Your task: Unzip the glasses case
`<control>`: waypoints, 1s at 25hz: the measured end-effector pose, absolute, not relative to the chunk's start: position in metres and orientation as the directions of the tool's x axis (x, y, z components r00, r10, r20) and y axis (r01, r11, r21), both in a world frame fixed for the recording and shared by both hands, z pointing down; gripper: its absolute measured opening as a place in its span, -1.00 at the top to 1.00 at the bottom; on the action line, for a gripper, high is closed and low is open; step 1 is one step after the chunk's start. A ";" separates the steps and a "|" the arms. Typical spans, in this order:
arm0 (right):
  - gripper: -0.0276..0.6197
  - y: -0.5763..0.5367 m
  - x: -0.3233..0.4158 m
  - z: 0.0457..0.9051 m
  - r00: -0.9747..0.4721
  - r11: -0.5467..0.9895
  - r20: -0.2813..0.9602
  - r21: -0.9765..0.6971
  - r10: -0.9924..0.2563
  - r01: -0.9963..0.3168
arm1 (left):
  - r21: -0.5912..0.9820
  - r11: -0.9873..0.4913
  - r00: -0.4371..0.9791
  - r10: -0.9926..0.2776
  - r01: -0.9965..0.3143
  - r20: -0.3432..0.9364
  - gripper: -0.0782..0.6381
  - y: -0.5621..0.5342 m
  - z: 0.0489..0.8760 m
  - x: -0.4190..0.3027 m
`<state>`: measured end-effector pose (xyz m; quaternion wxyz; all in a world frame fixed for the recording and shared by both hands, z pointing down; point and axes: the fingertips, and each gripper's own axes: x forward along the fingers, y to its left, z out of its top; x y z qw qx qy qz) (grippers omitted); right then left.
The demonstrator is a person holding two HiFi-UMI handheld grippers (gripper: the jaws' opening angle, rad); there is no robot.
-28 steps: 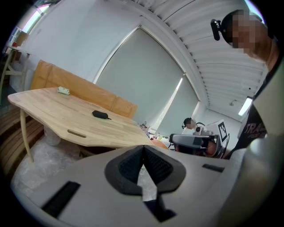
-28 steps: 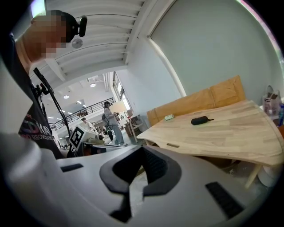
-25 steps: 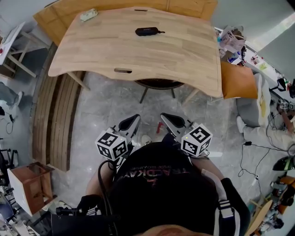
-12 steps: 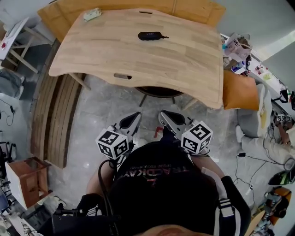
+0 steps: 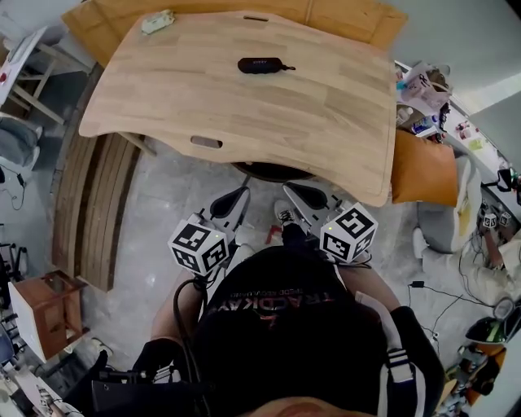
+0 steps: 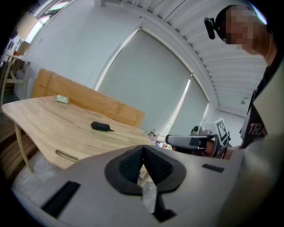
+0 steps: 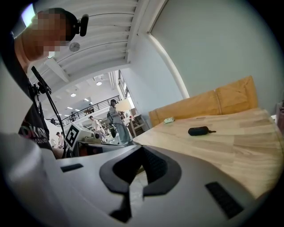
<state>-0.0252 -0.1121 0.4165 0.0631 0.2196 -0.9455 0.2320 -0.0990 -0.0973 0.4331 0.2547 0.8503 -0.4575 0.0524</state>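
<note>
Ahead of both pairs of jaws, and well apart from them, on a light wooden table [image 5: 326,106]: one black glasses case [image 5: 260,64], oblong, lying flat toward the table's far side, with a short cord trailing from the end nearer the right gripper's side; the state of its zip is too small to tell. Left gripper [image 6: 143,150]: jaws clenched, dark pads meeting, nothing between them; the case sits above and to the left of the jaw tips in the left gripper view. Right gripper [image 7: 141,153]: jaws likewise pressed together and empty; the case sits above and to the right of the tips in the right gripper view. Both grippers are held side by side short of the table's near edge, over grey floor [image 5: 171,187]. Beyond the case, at the table's far left corner: one small pale packet [image 5: 156,22], apart from everything else.
</note>
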 end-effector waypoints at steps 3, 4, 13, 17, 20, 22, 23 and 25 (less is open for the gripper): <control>0.86 -0.127 -0.018 0.420 -0.897 0.796 0.222 -0.414 -0.381 -0.441 | 0.378 -0.452 0.573 -0.752 -0.808 0.326 0.75 -0.110 0.434 -0.091; 0.87 -0.132 -0.016 0.421 -0.898 0.797 0.222 -0.415 -0.380 -0.440 | 0.377 -0.450 0.571 -0.752 -0.810 0.328 0.75 -0.113 0.434 -0.088; 0.86 -0.187 -0.002 0.430 -0.905 0.802 0.228 -0.421 -0.359 -0.424 | 0.375 -0.407 0.536 -0.764 -0.833 0.360 0.75 -0.148 0.441 -0.077; 0.86 -0.216 0.000 0.437 -0.910 0.811 0.239 -0.416 -0.339 -0.411 | 0.380 -0.368 0.504 -0.780 -0.849 0.371 0.75 -0.163 0.444 -0.078; 0.87 -0.240 -0.001 0.444 -0.913 0.818 0.248 -0.410 -0.325 -0.402 | 0.382 -0.329 0.471 -0.797 -0.864 0.378 0.75 -0.171 0.446 -0.082; 0.86 -0.257 -0.004 0.449 -0.914 0.826 0.255 -0.400 -0.315 -0.396 | 0.379 -0.305 0.447 -0.810 -0.874 0.379 0.75 -0.175 0.446 -0.085; 0.86 -0.266 -0.005 0.451 -0.915 0.831 0.259 -0.393 -0.309 -0.392 | 0.378 -0.292 0.435 -0.816 -0.878 0.380 0.75 -0.177 0.446 -0.087; 0.86 -0.284 -0.009 0.455 -0.915 0.842 0.268 -0.376 -0.300 -0.386 | 0.377 -0.267 0.411 -0.828 -0.887 0.382 0.75 -0.179 0.446 -0.090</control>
